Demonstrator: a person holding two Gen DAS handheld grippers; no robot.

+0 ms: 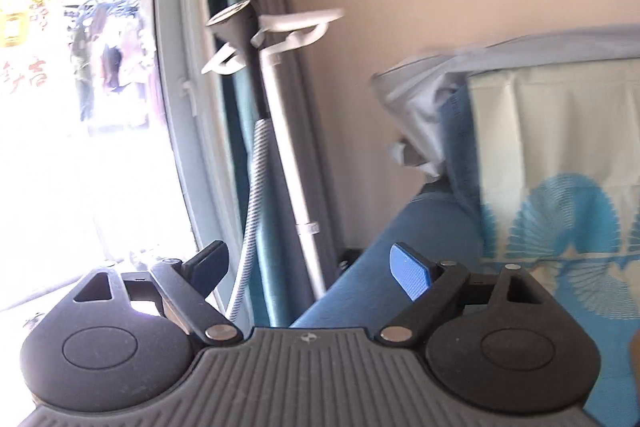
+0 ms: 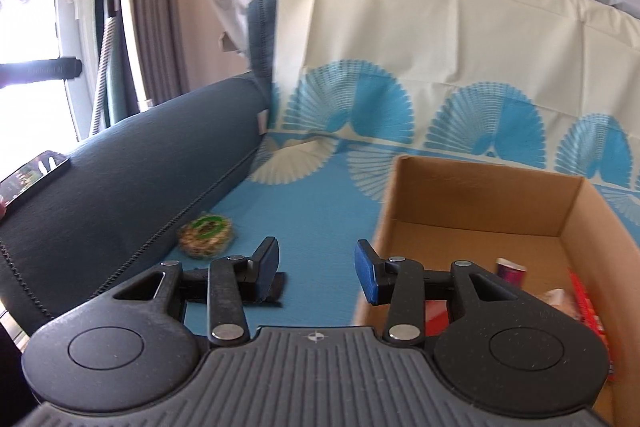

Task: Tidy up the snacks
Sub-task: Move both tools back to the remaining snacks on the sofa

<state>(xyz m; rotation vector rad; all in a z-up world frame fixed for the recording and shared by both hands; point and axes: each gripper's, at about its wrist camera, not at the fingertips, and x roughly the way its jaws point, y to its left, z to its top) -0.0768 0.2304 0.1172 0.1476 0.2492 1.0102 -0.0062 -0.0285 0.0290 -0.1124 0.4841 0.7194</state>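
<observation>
hovering with fingers released, the right gripper (image 2: 316,269) likely next reaches the round snack (image 2: 205,234) by the sofa's armrest (image 2: 132,163), boxing (image 2: 480,199) it, left gripper (image 1: 308,267) released too.

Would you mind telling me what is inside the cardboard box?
The cardboard box holds a few snack packets, red and pink ones; the right gripper covers the rest.

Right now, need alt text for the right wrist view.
Open right tool hovers empty over a blue patterned cover, beside a cardboard box holding snack packs. A round wrapped snack lies near the sofa armrest.
</observation>
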